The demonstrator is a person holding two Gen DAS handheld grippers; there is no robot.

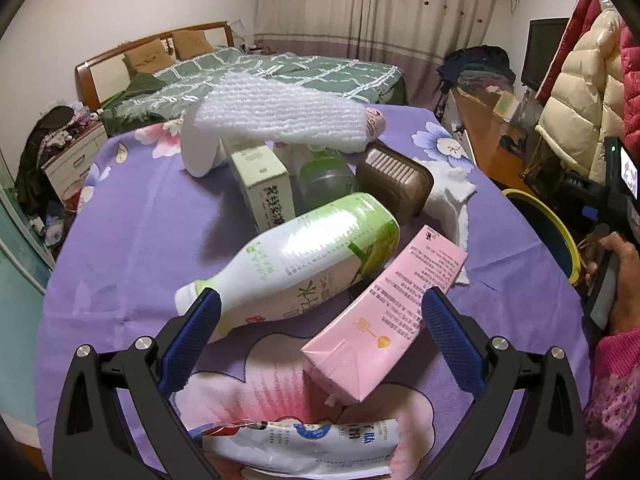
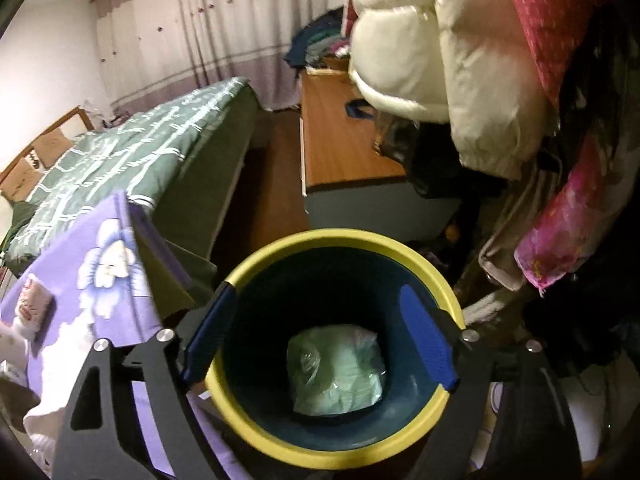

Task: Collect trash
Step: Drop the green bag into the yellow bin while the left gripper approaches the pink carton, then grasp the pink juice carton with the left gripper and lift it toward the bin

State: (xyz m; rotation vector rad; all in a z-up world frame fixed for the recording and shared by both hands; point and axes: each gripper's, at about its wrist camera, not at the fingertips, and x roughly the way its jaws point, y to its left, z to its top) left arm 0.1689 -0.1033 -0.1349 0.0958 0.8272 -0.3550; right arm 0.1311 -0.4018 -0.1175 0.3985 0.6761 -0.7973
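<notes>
On the purple flowered tablecloth (image 1: 132, 240) lies trash: a white-and-green bottle (image 1: 312, 256) on its side, a pink carton (image 1: 400, 312), and a white-and-blue pouch (image 1: 304, 444) nearest me. My left gripper (image 1: 322, 298) hovers open just over the bottle and carton, its blue pads wide apart and pressing on nothing. My right gripper (image 2: 318, 292) is open and empty above the yellow-rimmed dark bin (image 2: 332, 238). A crumpled pale green packet (image 2: 338, 368) lies at the bin's bottom.
Further back on the table are a green-and-white box (image 1: 266, 188), a white foam mesh sleeve (image 1: 280, 116), a clear green container (image 1: 326, 180), a brown ridged tray (image 1: 396, 180) and white tissue (image 1: 448, 196). The bin (image 1: 560, 232) stands off the table's right edge. Hanging coats (image 2: 460, 60) crowd the right.
</notes>
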